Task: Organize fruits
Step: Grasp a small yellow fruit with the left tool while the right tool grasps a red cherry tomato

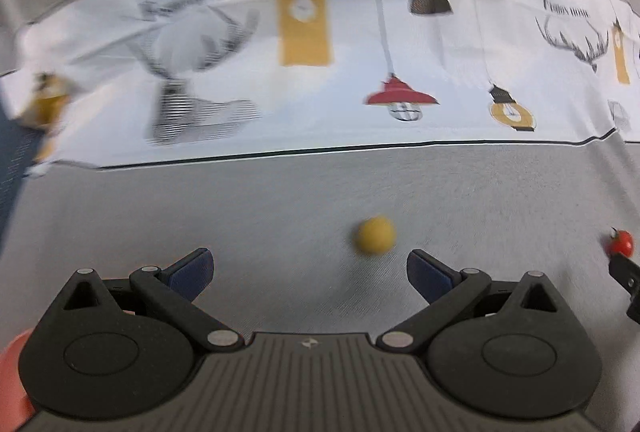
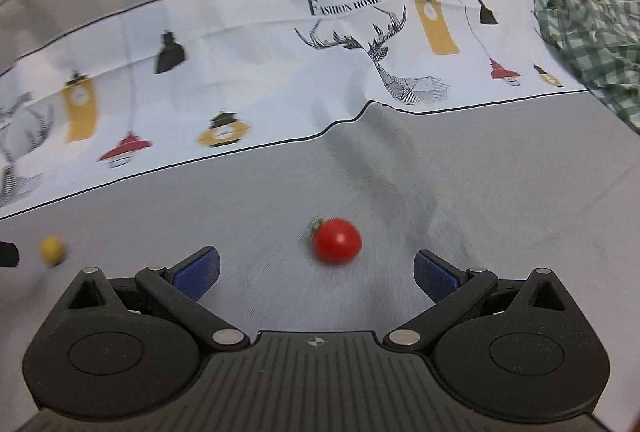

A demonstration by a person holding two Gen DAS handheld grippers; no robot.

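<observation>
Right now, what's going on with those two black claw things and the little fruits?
A person holds a gripper in each hand over a grey cloth. The left gripper is open, with a small yellow fruit just ahead of it. The right gripper is open in front of a red cherry tomato. Neither fruit is gripped yet.

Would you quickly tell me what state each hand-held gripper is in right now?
Left hand-held gripper: open, empty; the yellow fruit lies just ahead.
Right hand-held gripper: open, empty; the red tomato lies just ahead.
</observation>
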